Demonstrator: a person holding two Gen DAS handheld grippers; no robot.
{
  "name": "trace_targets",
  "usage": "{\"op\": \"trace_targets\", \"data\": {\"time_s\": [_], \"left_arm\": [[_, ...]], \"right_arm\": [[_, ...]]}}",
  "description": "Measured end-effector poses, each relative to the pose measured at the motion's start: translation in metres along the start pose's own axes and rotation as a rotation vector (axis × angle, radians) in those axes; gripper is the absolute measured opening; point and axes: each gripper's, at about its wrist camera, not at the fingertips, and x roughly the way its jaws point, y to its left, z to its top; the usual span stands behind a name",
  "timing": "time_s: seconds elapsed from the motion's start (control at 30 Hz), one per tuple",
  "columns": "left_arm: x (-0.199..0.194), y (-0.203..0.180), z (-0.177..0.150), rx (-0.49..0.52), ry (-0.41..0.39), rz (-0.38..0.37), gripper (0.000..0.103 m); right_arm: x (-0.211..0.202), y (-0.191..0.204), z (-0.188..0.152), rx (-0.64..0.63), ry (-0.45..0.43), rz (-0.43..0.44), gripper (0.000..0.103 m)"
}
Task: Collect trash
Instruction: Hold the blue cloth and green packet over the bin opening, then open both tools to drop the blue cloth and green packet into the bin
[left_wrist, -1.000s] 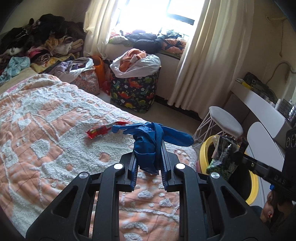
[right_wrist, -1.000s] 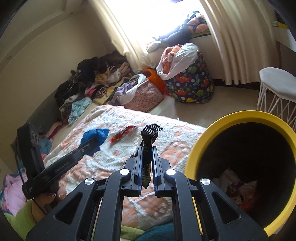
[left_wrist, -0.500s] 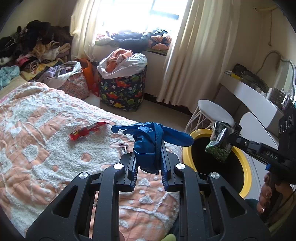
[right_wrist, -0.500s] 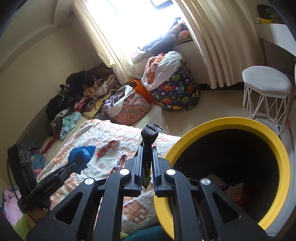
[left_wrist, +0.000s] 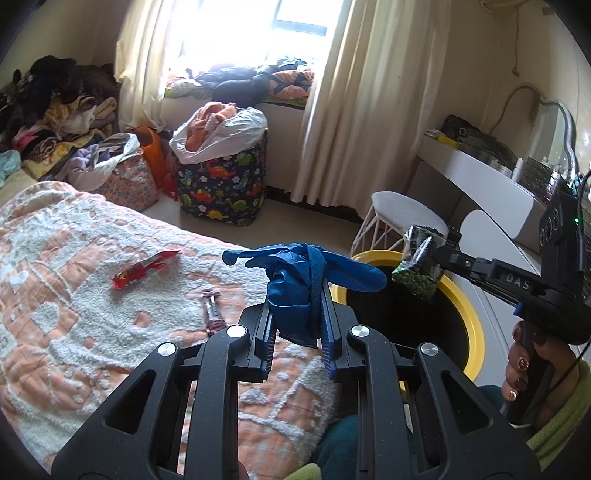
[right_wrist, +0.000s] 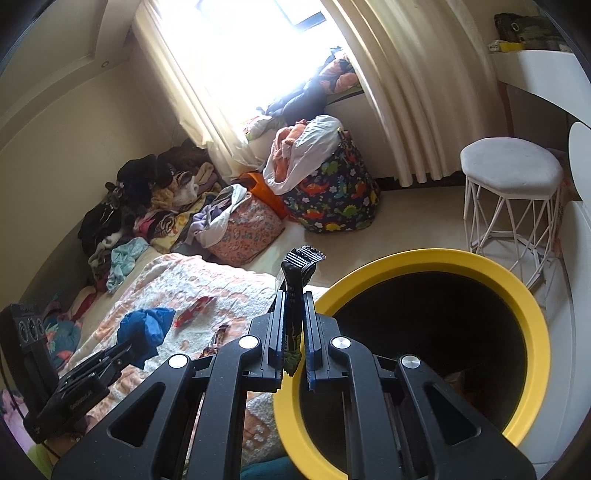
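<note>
My left gripper (left_wrist: 297, 295) is shut on a crumpled blue glove (left_wrist: 295, 280), held above the bed edge just left of the yellow-rimmed bin (left_wrist: 469, 317). My right gripper (right_wrist: 294, 295) is shut on a dark snack packet (right_wrist: 295, 273) with green peas printed on it, held over the near left rim of the bin (right_wrist: 517, 291). The packet also shows in the left wrist view (left_wrist: 419, 264), above the bin. A red wrapper (left_wrist: 146, 269) and a small pink wrapper (left_wrist: 213, 314) lie on the bedspread.
The bed with its orange and white cover (left_wrist: 74, 314) fills the left. A white stool (right_wrist: 511, 170) stands behind the bin. A dinosaur-print hamper (left_wrist: 221, 184) and heaps of clothes (left_wrist: 55, 122) sit by the window. A white dresser (left_wrist: 491, 184) is at the right.
Both grippers have swung right toward the bin. The right gripper with its packet now hangs over the bin's rim, and the bin looms larger in both views.
</note>
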Motion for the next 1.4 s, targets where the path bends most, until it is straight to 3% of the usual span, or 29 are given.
{"op": "trace_targets", "data": {"time_s": [0.87,1.33,1.4], "left_arm": [[0.021,-0.037,-0.009,0.095,0.064,-0.082,0.015],[0.061,-0.071,-0.027,0.18,0.171,-0.132,0.015],[0.068,-0.076,-0.028,0.192,0.185,-0.136,0.015]], "right_arm": [[-0.008,-0.041,0.002,0.07,-0.015,-0.132,0.009],[-0.003,-0.07,-0.005,0.146,0.015,-0.198,0.012],[-0.002,-0.074,-0.005,0.16,0.023,-0.202,0.017]]}}
